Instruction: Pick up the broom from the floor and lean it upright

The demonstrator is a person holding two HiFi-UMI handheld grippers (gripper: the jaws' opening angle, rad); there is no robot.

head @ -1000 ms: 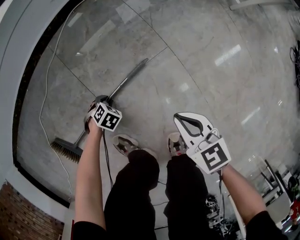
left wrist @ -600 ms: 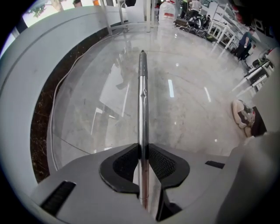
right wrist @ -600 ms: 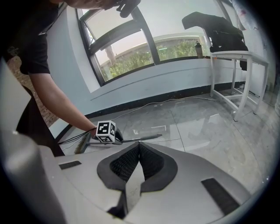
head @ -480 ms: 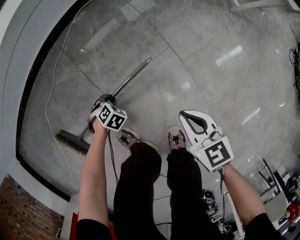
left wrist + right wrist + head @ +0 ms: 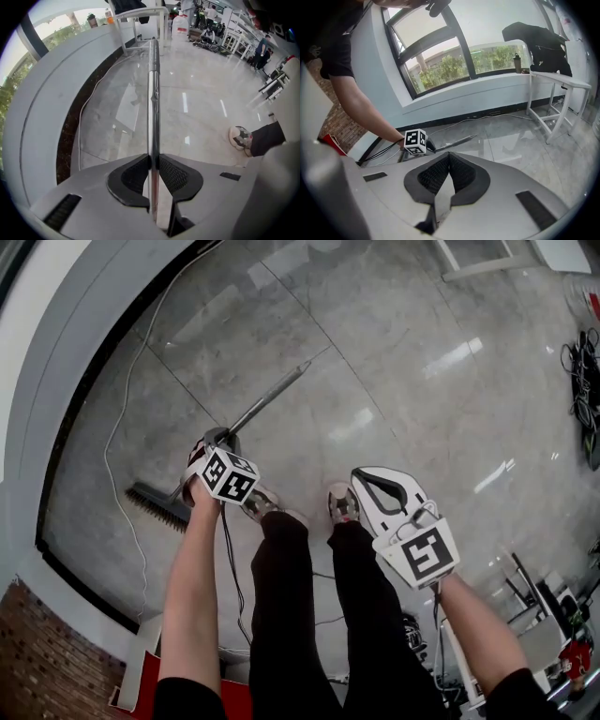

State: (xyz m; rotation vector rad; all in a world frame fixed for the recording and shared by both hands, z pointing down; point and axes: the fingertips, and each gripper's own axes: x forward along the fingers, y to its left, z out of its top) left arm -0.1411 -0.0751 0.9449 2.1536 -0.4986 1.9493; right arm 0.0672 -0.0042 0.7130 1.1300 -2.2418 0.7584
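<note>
1. Head view, looking down past my legs: my left gripper [image 5: 217,439] sits on the broom [image 5: 272,395] partway along its metal handle, nearer the brush end. The bristle head [image 5: 157,507] lies low by the white cable [image 5: 122,427], and the handle's free end slants away across the grey marble floor [image 5: 422,381].
2. From up here I cannot read the left jaws; the marker cube [image 5: 228,476] covers them.
3. The left gripper view settles it. My left gripper [image 5: 153,159] has both black pads pinched on the broom handle [image 5: 153,93], one on each side, and the shiny tube runs straight out from between them toward the far white railing [image 5: 140,16]. This view does not show the bristle head, which lies behind the camera.
4. It also catches one of my shoes [image 5: 240,137] off to the right on the floor.
5. In the head view my right gripper [image 5: 373,486] hangs well apart from the broom, over my right shoe [image 5: 342,502].
6. The right gripper view shows my right gripper [image 5: 449,157] with its pads pressed together at the tips and nothing between them.
7. Only that view shows the broom side-on: the left marker cube [image 5: 415,140], with the handle [image 5: 454,143] poking out beyond it at a shallow slant, under the big window [image 5: 440,61].
</note>
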